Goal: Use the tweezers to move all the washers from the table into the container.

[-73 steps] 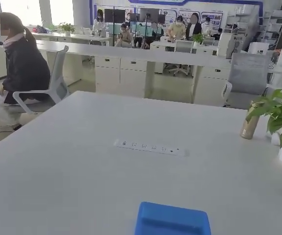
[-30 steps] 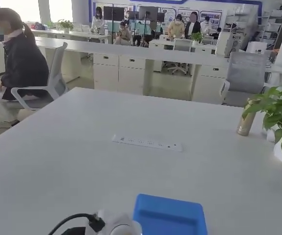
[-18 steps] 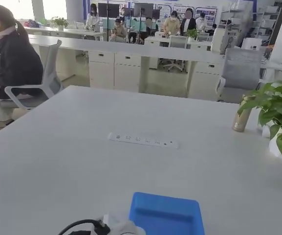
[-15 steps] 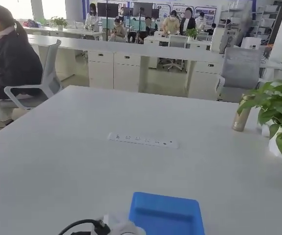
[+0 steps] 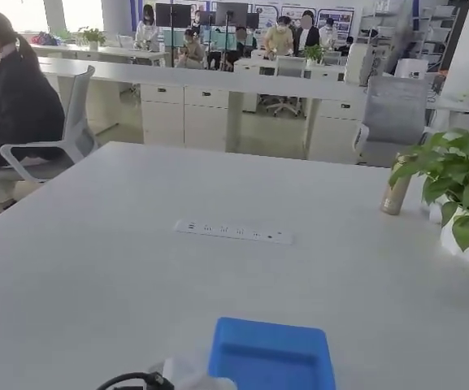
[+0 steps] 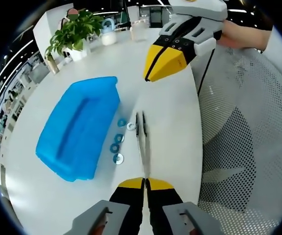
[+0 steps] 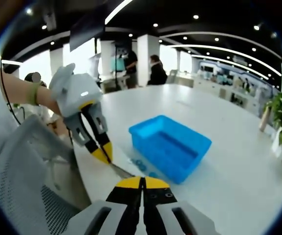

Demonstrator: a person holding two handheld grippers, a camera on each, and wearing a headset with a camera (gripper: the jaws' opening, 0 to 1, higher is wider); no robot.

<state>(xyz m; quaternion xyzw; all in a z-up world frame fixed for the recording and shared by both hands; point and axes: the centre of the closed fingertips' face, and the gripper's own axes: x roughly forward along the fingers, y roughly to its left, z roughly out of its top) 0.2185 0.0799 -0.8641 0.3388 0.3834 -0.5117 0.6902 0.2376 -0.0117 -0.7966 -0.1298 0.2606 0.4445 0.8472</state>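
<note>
My left gripper (image 6: 143,182) is shut on thin metal tweezers (image 6: 141,142), whose tips hang over the white table (image 6: 175,122) near several washers (image 6: 118,147). The washers lie in a loose row beside the blue container (image 6: 79,127). My right gripper (image 6: 148,77) hovers above the table farther on, jaws shut with nothing in them. In the right gripper view my right gripper (image 7: 141,182) points at the blue container (image 7: 170,144), with the left gripper (image 7: 104,154) and washers (image 7: 141,164) just before it. In the head view, a gripper's white top (image 5: 187,375) sits left of the container (image 5: 271,353).
A white power strip (image 5: 232,232) lies mid-table. A potted plant (image 5: 462,191) and a metal bottle (image 5: 394,192) stand at the far right. A mesh chair (image 6: 243,147) sits at the table's near edge. A person (image 5: 15,97) sits at the far left.
A gripper's white top with a black cable has come into the bottom edge, left of the blue container. The head view has drifted; the container has stayed in place.
</note>
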